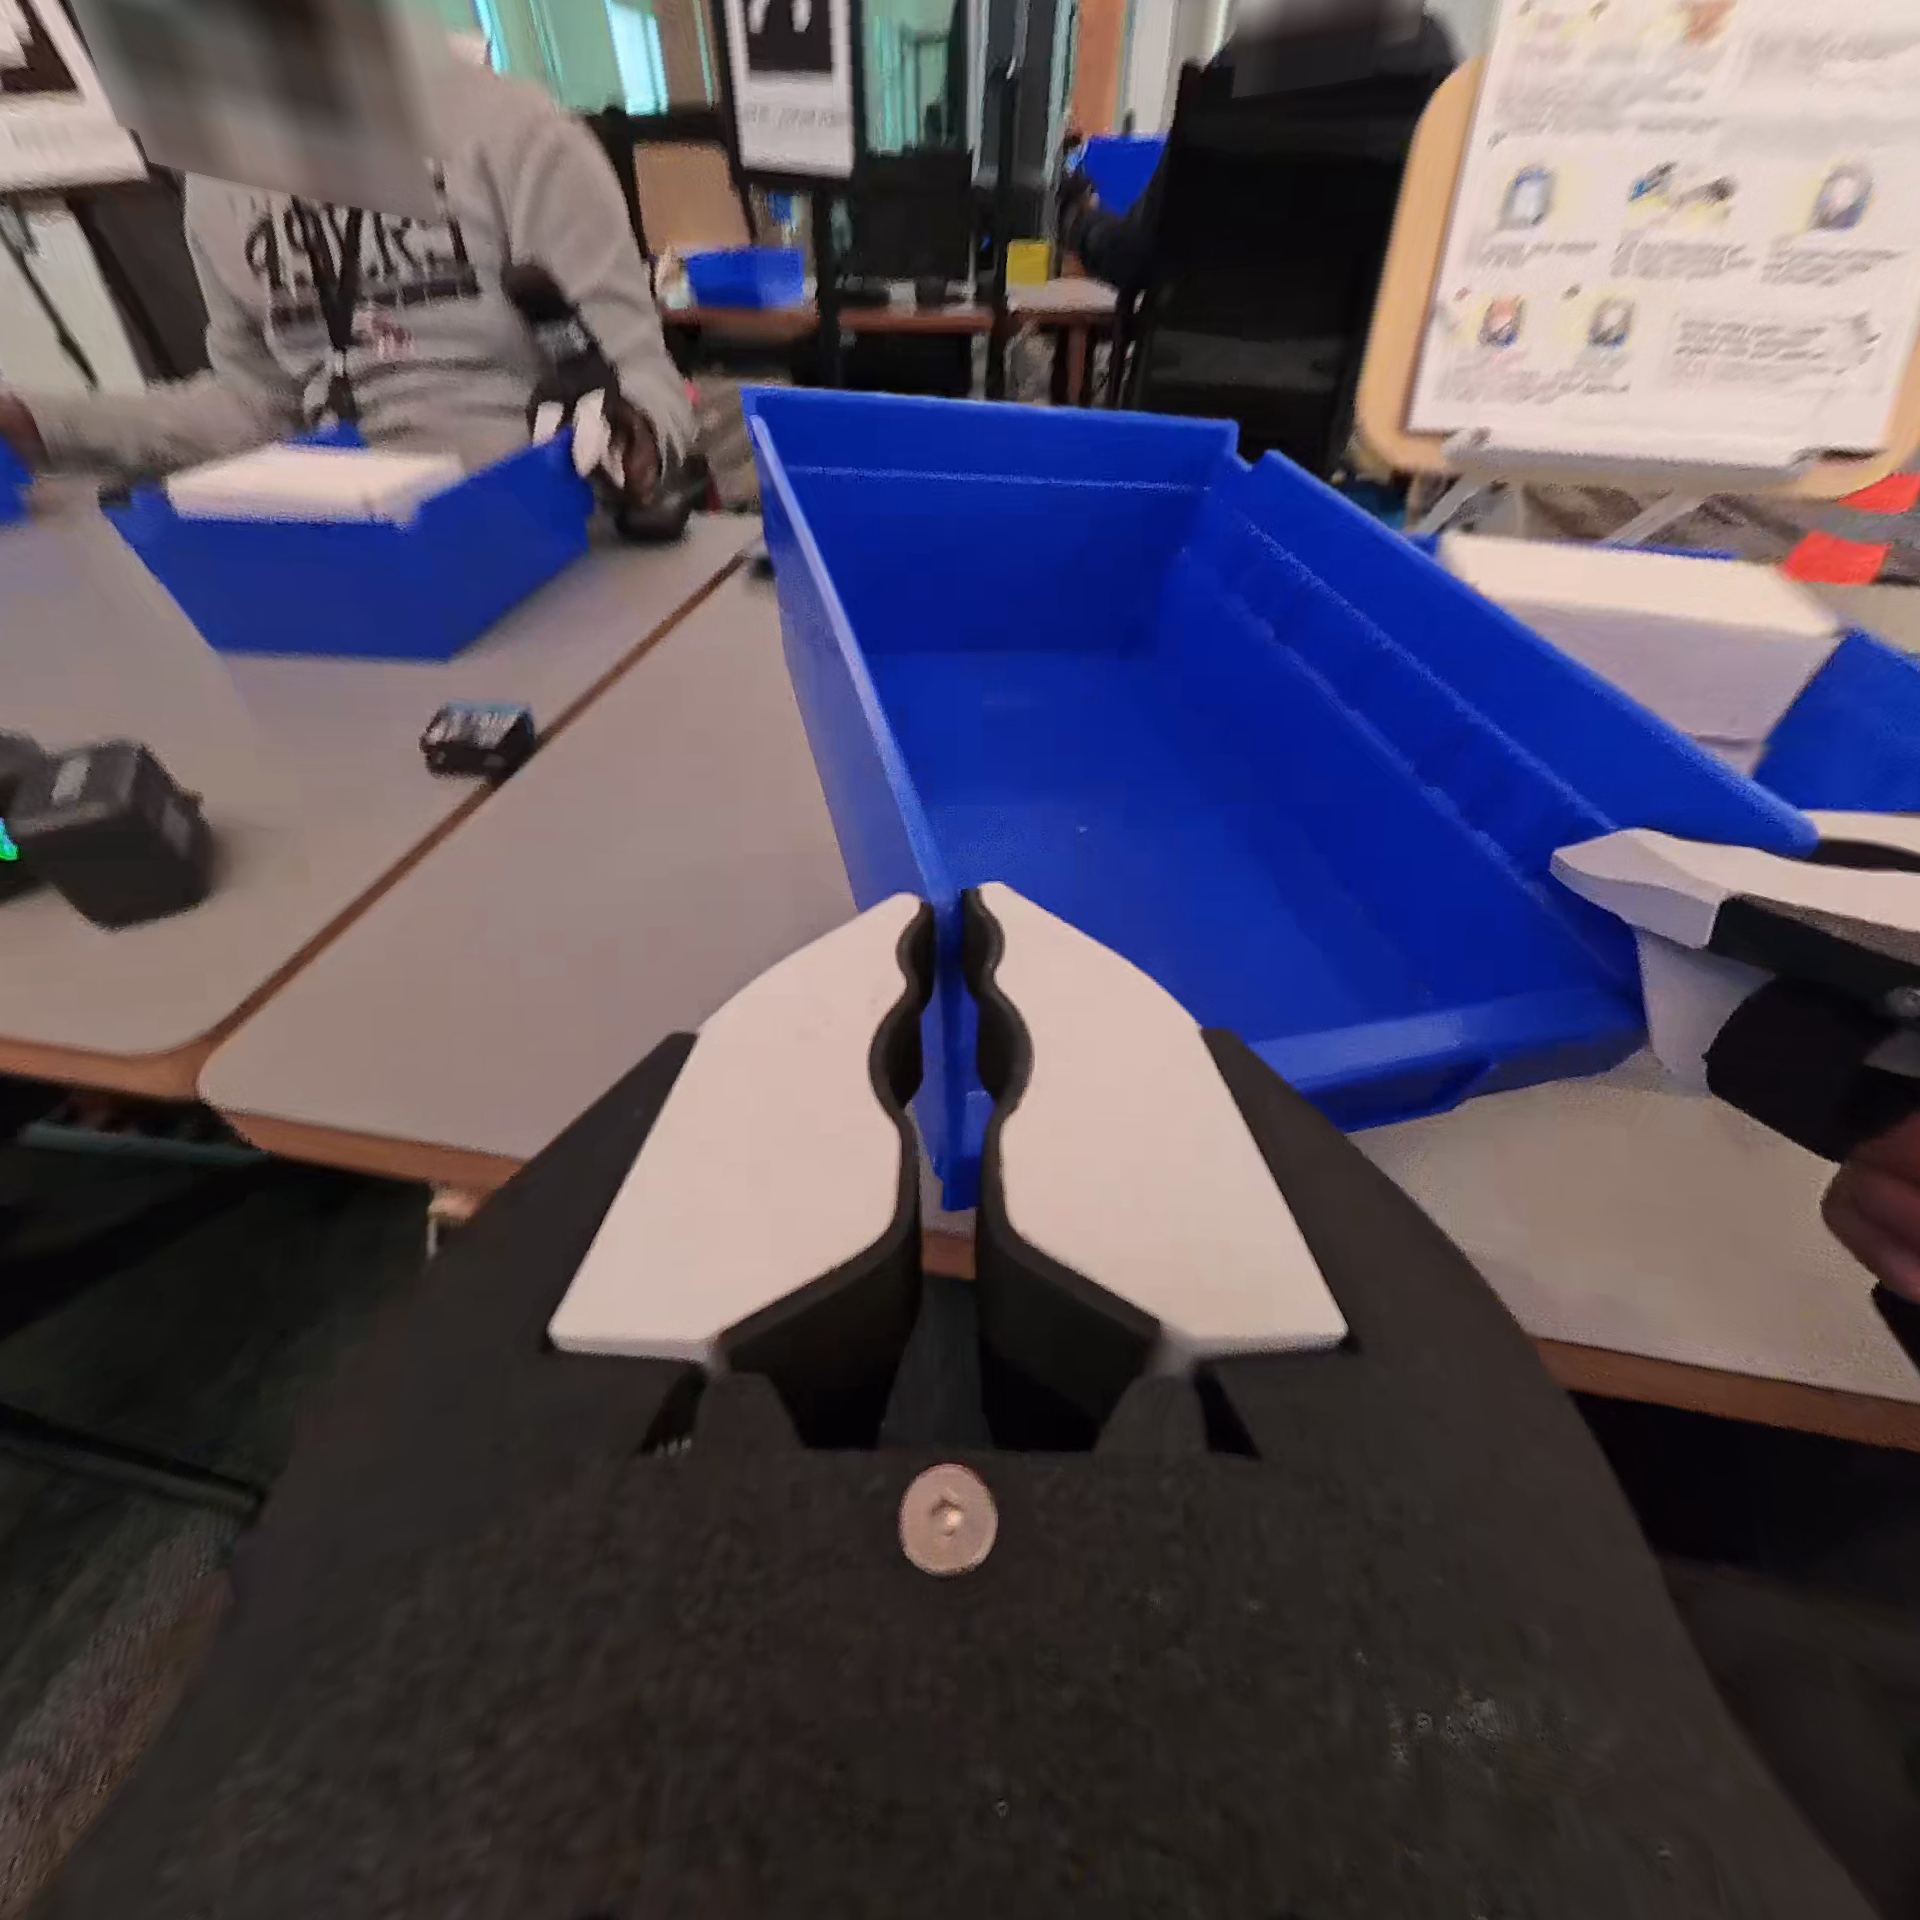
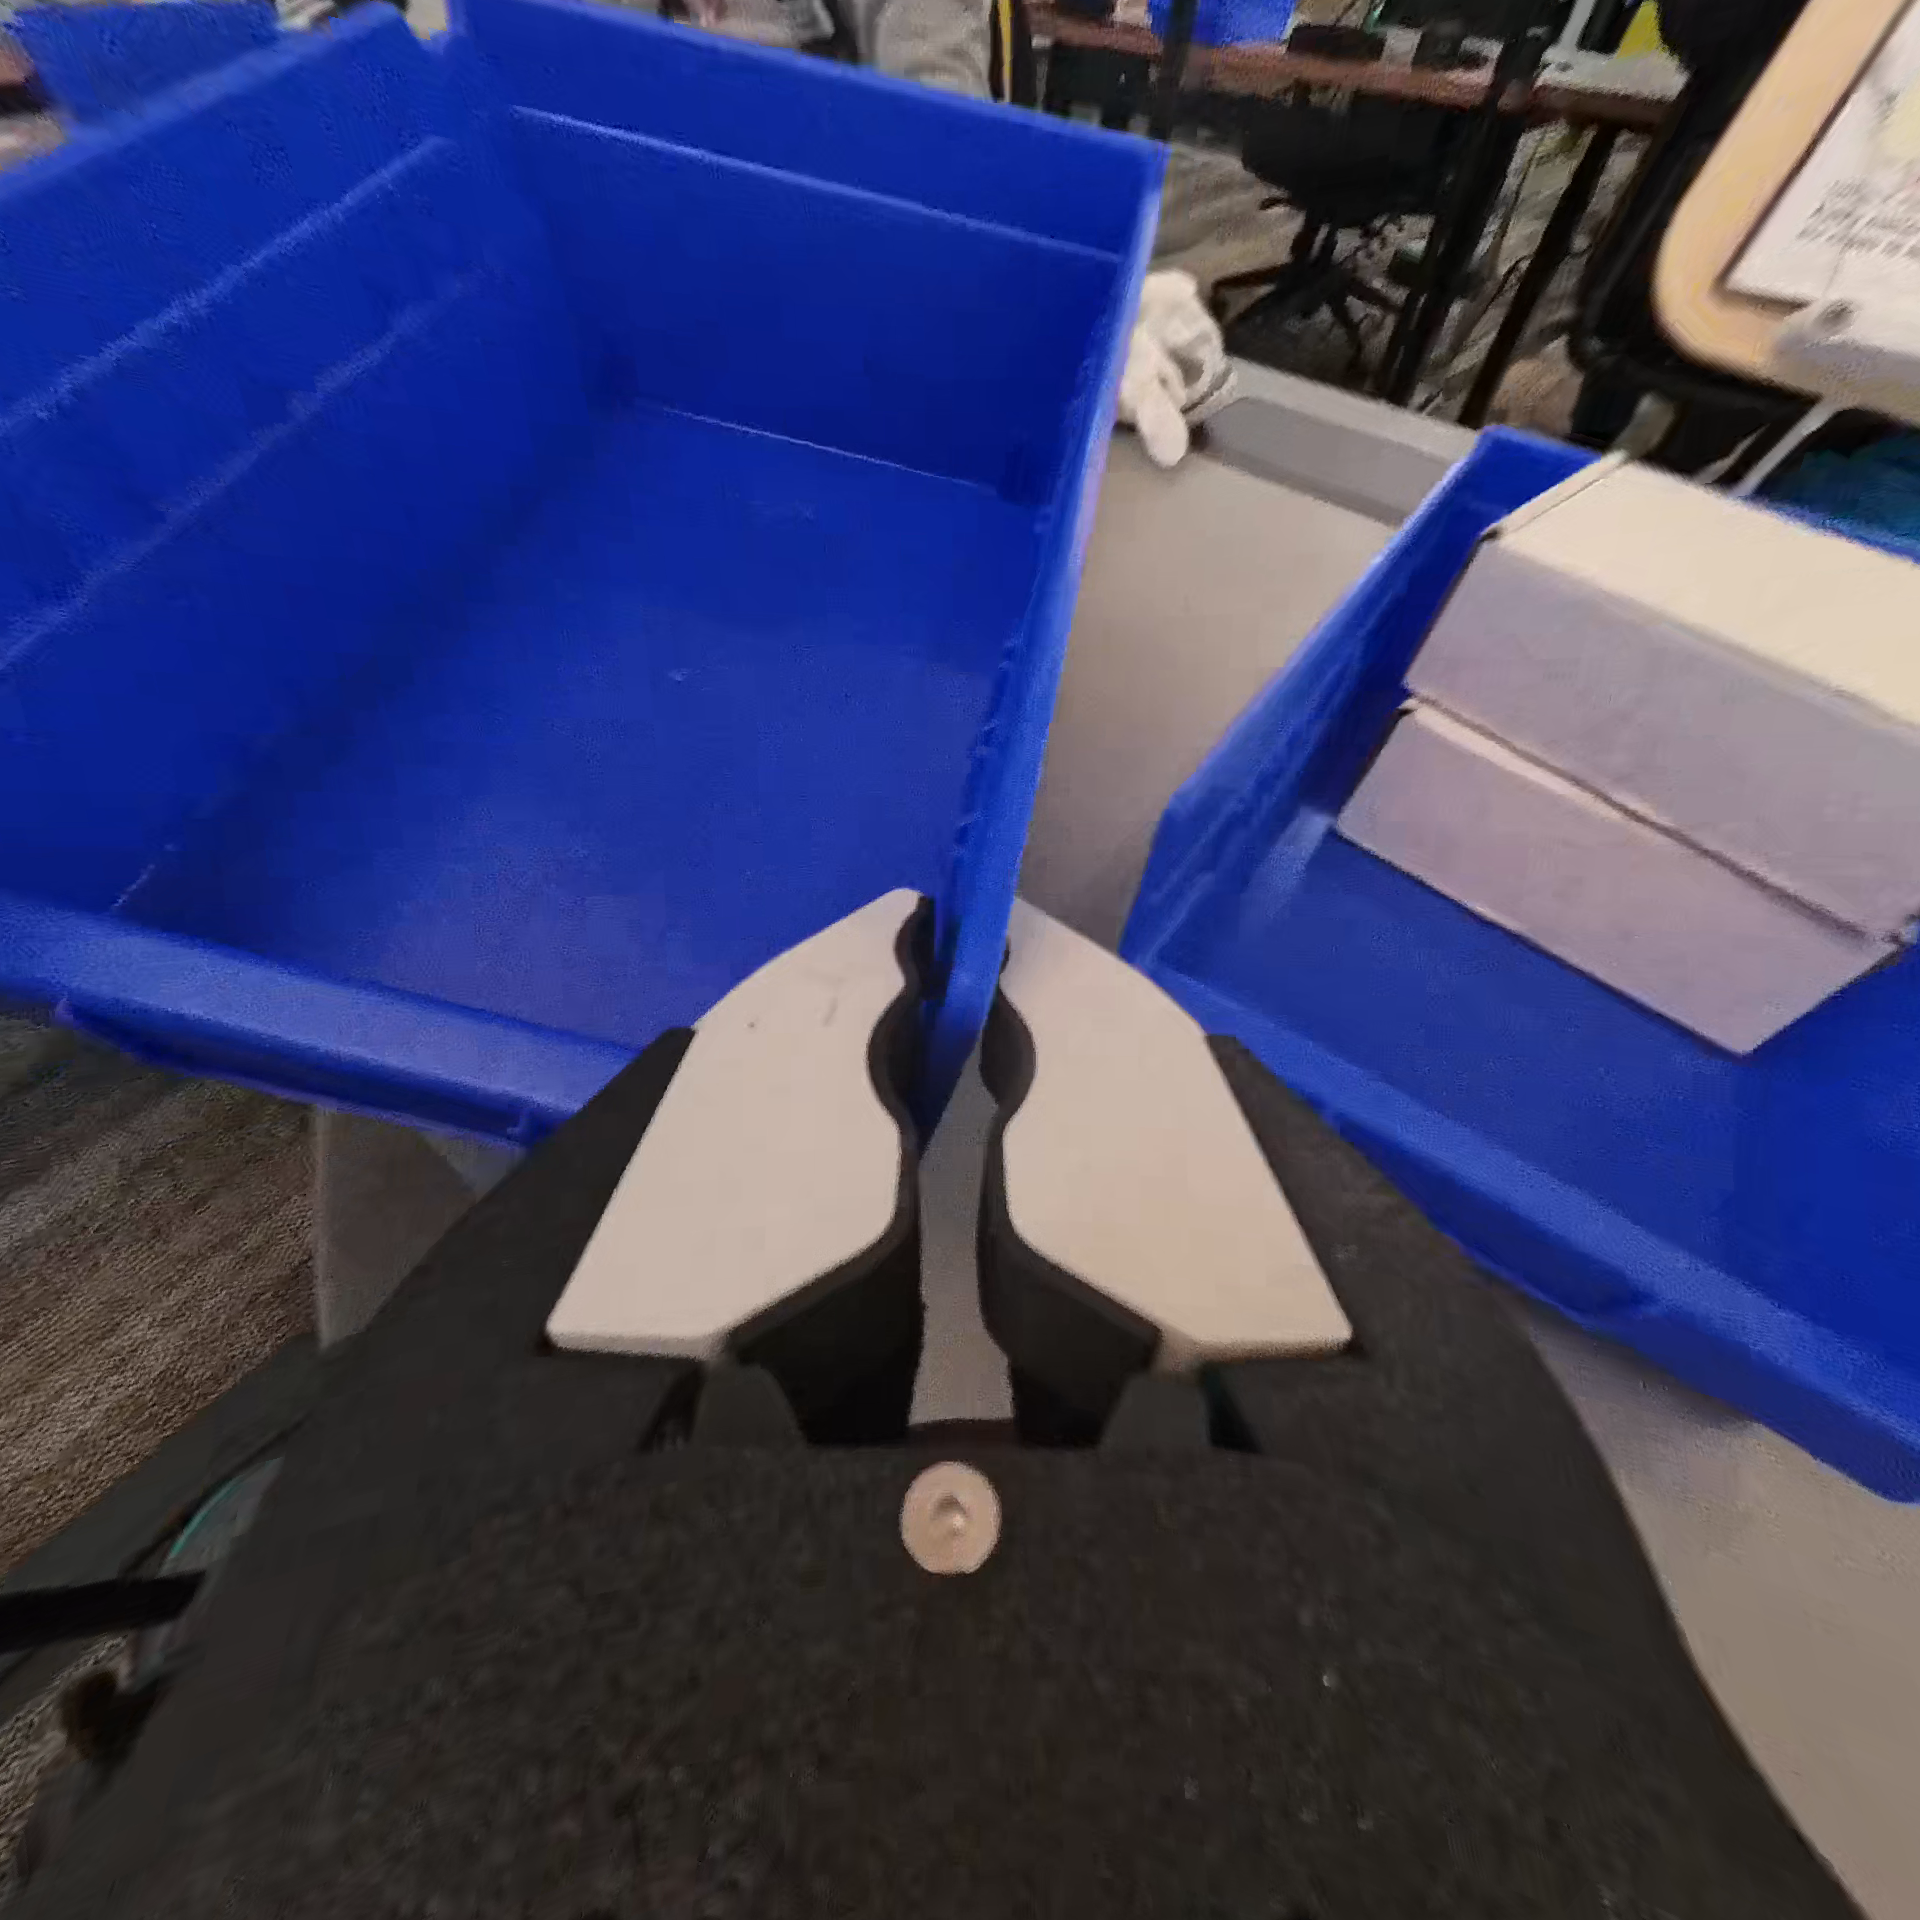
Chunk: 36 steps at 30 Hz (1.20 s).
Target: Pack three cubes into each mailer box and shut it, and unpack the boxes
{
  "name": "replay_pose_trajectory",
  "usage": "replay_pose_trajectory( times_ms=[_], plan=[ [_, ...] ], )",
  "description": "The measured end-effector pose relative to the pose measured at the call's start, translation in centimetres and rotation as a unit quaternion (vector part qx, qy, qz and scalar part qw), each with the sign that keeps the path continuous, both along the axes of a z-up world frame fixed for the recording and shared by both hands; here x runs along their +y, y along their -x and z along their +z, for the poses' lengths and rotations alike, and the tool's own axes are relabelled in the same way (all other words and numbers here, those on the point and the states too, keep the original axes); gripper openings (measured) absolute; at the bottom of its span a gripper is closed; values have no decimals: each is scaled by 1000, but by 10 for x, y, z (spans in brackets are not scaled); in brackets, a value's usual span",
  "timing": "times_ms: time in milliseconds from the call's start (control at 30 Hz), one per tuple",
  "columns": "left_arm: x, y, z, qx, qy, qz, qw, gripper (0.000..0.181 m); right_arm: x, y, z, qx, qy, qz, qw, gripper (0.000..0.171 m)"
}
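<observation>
An empty blue plastic bin (image 1: 1143, 790) sits tilted over the grey table. My left gripper (image 1: 948, 914) is shut on the bin's left side wall near its front corner. My right gripper (image 2: 961, 935) is shut on the same bin's (image 2: 540, 623) right side wall; it also shows at the right edge of the left wrist view (image 1: 1621, 883). A second blue bin (image 2: 1455, 1143) to the right holds two stacked white mailer boxes (image 2: 1642, 748); the boxes also show in the left wrist view (image 1: 1652, 634). No cubes are in view.
A person sits across the table behind another blue bin (image 1: 353, 561) that holds a white box. Small black devices (image 1: 104, 831) lie at left. A seam (image 1: 582, 707) divides two tables. A poster board (image 1: 1683, 208) stands at the back right. The table's front edge (image 1: 1714, 1392) is near. Tip to tip, the grippers are about 20 cm apart.
</observation>
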<state>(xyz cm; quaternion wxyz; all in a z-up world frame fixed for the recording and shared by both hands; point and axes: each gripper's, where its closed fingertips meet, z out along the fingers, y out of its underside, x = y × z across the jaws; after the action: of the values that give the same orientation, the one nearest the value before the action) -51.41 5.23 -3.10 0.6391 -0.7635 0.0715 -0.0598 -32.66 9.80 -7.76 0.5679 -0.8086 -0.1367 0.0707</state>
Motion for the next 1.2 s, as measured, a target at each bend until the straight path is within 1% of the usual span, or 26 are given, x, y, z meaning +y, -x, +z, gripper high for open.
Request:
replay_pose_trajectory(
  times_ms=[100, 167, 233, 333, 400, 467, 567, 633, 700, 767, 833, 867, 900, 933, 967, 1000, 1033, 1067, 1100, 1133, 1167, 1200],
  plan=[
    [-9, -48, 31, 8, -39, -29, 999, 5, -11, -49, 35, -2, -30, -28, 999, 5],
    [-9, -91, 46, 6, -51, -63, 997, 5, -21, -94, 53, -1, -39, -61, 997, 5],
    [-4, -142, 54, 2, -51, -108, 993, 5, -31, -148, 65, -2, -43, -99, 994, 5],
    [8, -230, 54, 3, -40, -174, 984, 5, -46, -237, 69, -16, -41, -158, 986, 5],
    [11, -297, 47, 4, -30, -216, 976, 5, -57, -303, 65, -21, -30, -198, 980, 5],
    [6, -367, 35, 20, -19, -258, 966, 6, -72, -372, 54, -26, -8, -249, 968, 5],
    [0, -462, -1, 28, 10, -306, 952, 6, -94, -466, 33, -65, 37, -297, 952, 5],
    [-2, -509, -28, 18, 37, -317, 948, 6, -104, -510, 9, -75, 69, -309, 946, 4],
    [-3, -542, -51, 18, 57, -315, 947, 6, -111, -542, -18, -75, 106, -330, 935, 5],
    [-5, -563, -65, 13, 63, -326, 943, 5, -115, -562, -41, -27, 112, -352, 929, 5],
    [-7, -575, -77, 18, 74, -342, 936, 6, -112, -575, -54, -6, 83, -360, 929, 6],
    [-8, -580, -79, 20, 76, -352, 933, 12, -110, -580, -56, 1, 67, -359, 931, 7],
    [-10, -583, -80, 28, 82, -366, 927, 22, -106, -582, -56, 21, 56, -360, 931, 6],
    [-13, -585, -79, 25, 89, -380, 920, 26, -105, -585, -55, 31, 51, -372, 926, 8],
    [-18, -585, -76, 18, 98, -400, 911, 31, -106, -590, -55, 17, 48, -393, 918, 16],
    [-22, -581, -73, 11, 112, -417, 902, 45, -108, -594, -53, -15, 43, -410, 911, 24],
    [-25, -571, -67, -1, 125, -431, 894, 53, -110, -595, -50, -59, 42, -415, 907, 36],
    [-28, -558, -57, -22, 136, -445, 885, 58, -114, -595, -44, -106, 44, -422, 899, 47],
    [-31, -540, -45, -48, 143, -458, 876, 59, -120, -593, -33, -144, 39, -435, 888, 52],
    [-31, -518, -32, -74, 146, -465, 870, 59, -125, -587, -20, -169, 27, -441, 881, 53],
    [-26, -492, -19, -91, 140, -464, 870, 61, -128, -577, -4, -182, 11, -443, 878, 55],
    [-15, -463, -6, -96, 120, -450, 880, 64, -129, -563, 12, -184, -9, -443, 877, 54]
  ],
)
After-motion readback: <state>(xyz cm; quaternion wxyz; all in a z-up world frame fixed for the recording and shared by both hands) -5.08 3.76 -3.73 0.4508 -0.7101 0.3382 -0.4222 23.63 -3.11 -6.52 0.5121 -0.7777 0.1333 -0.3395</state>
